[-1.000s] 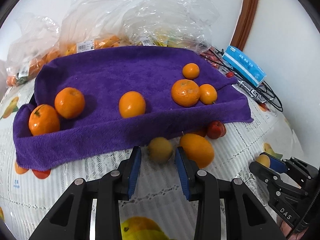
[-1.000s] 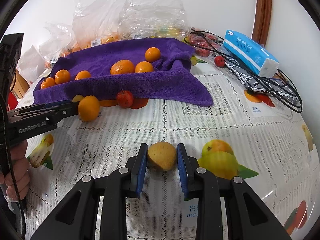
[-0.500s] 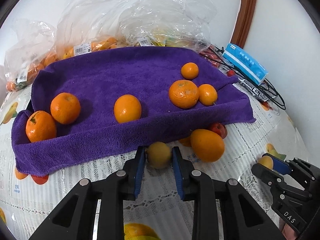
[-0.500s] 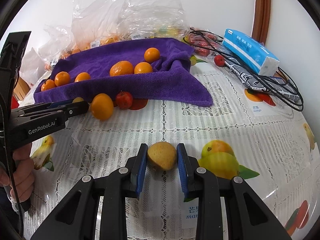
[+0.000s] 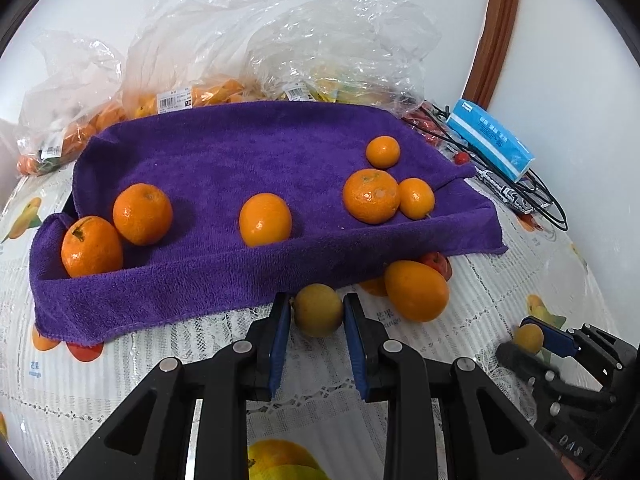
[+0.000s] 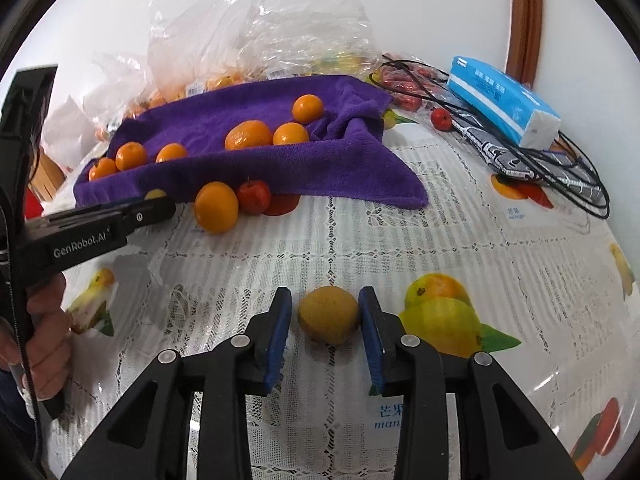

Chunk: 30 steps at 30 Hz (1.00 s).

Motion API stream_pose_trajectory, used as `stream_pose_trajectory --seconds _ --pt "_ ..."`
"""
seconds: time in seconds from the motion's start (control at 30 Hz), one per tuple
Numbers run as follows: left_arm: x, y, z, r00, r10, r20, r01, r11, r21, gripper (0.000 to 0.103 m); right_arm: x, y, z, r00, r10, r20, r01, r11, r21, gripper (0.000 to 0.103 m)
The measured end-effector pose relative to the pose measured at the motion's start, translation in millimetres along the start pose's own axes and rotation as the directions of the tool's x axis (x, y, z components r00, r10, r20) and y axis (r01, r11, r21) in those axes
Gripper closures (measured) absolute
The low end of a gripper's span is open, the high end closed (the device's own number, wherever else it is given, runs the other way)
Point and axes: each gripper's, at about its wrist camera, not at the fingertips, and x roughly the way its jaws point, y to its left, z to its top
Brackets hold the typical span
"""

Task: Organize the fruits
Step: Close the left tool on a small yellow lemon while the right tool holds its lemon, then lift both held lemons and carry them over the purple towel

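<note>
The left gripper (image 5: 316,312) is clamped on a yellow-brown fruit (image 5: 318,310) at the purple towel's (image 5: 224,168) near edge. The right gripper's (image 6: 326,318) fingers have just been opening around another brownish fruit (image 6: 328,314) (resting on the desk (image 6: 400,240)).

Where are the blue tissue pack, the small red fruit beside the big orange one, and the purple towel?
blue tissue pack (image 6: 500,98): right wrist view, top face.
small red fruit (image 6: 254,196): right wrist view, front.
purple towel (image 5: 248,160): left wrist view, bare middle.
</note>
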Motion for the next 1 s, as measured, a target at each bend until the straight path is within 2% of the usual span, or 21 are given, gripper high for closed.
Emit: stream_pose_trajectory --seconds 0.03,0.07,0.13,0.4,0.47,0.53,0.6,1.0 --pt "0 0 0 1.000 0.001 0.000 -0.001 1.000 0.000 0.077 0 3 -1 1.000 0.001 -0.003 -0.001 1.000 -0.015 0.057" --pt "0 0 0 1.000 0.004 0.000 -0.004 1.000 -0.002 0.077 0 5 -1 1.000 -0.005 -0.005 0.005 1.000 -0.030 0.056" --pt "-1 1 0 1.000 0.009 0.001 -0.009 1.000 -0.008 0.077 -1 10 -3 1.000 -0.028 -0.005 0.028 0.998 -0.049 0.056" --pt "-4 7 1 1.000 0.006 0.008 -0.006 0.999 -0.048 0.077 -6 4 -10 1.000 -0.030 -0.003 0.030 0.999 -0.027 0.057" --pt "-6 8 2 1.000 0.009 0.014 -0.009 0.999 -0.048 0.077 -7 4 -10 0.999 -0.036 -0.002 0.036 0.999 -0.025 0.059" --pt "-7 7 2 1.000 0.004 0.017 -0.003 0.999 -0.051 0.077 -8 3 -10 0.999 -0.042 0.001 0.042 0.999 -0.019 0.070" --pt "-10 7 2 1.000 -0.003 0.024 0.004 0.999 -0.051 0.077 -8 0 -10 0.999 -0.044 0.002 0.044 0.999 -0.009 0.073" --pt "-30 1 3 0.993 -0.061 0.098 0.065 0.997 -0.036 0.077 -14 0 -14 0.997 -0.072 0.007 0.072 0.997 0.010 0.074"
